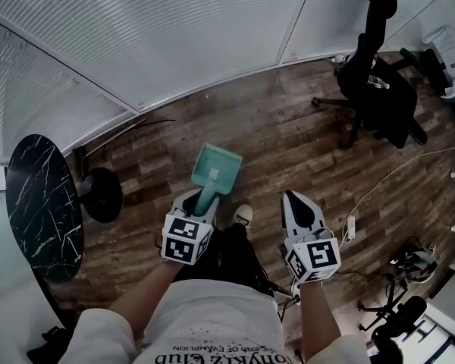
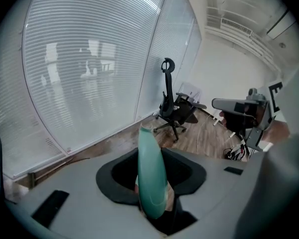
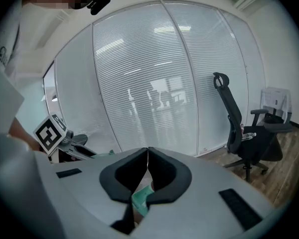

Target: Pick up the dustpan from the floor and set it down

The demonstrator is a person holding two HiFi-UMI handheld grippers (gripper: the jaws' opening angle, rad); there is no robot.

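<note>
Since the teal plastic dustpan looks light, stiff and a little slick, its handle seems the best hold, and the left gripper clenches it there, pan held over the wooden floor, while the right gripper hangs near, pinched together on nothing

A mint-green dustpan against a dark brown wood-plank floor, a black tabletop veined in white, a black office chair, white slatted blinds, and the pale grey left gripper and right gripper with black-and-white square-patterned cubes.
</note>
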